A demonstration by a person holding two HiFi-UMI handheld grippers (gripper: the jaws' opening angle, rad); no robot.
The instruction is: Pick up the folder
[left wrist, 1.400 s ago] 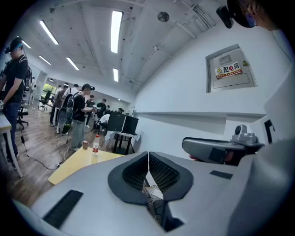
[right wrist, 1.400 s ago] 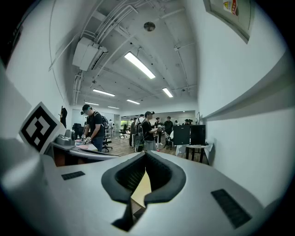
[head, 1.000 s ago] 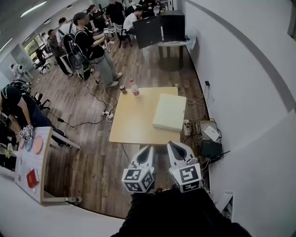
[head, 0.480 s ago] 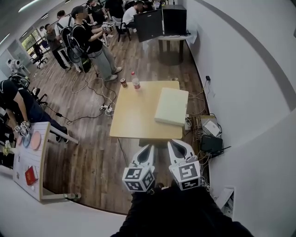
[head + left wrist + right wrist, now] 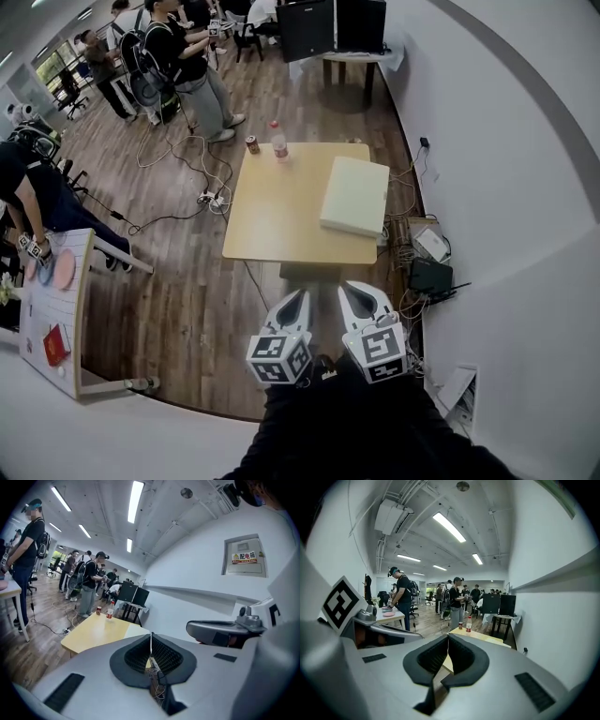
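A pale cream folder (image 5: 355, 195) lies flat on the right side of a light wooden table (image 5: 277, 220), reaching its right edge. My left gripper (image 5: 298, 298) and right gripper (image 5: 347, 293) hang side by side over the floor just short of the table's near edge, both shut with nothing between the jaws. In the left gripper view the table (image 5: 93, 627) shows ahead past the closed jaws (image 5: 151, 637), with the folder's edge (image 5: 139, 632) just visible. In the right gripper view the table and folder (image 5: 494, 639) lie beyond the closed jaws (image 5: 448, 638).
A can (image 5: 251, 144) and a bottle (image 5: 278, 142) stand at the table's far edge. Cables (image 5: 202, 183) trail over the wooden floor at left; boxes and wires (image 5: 427, 262) lie by the white wall at right. Several people stand further back. A white side table (image 5: 56, 314) is at left.
The table and folder have drawn nearer and slid toward the middle of the head view. Both grippers have shifted slightly toward the table and stayed shut.
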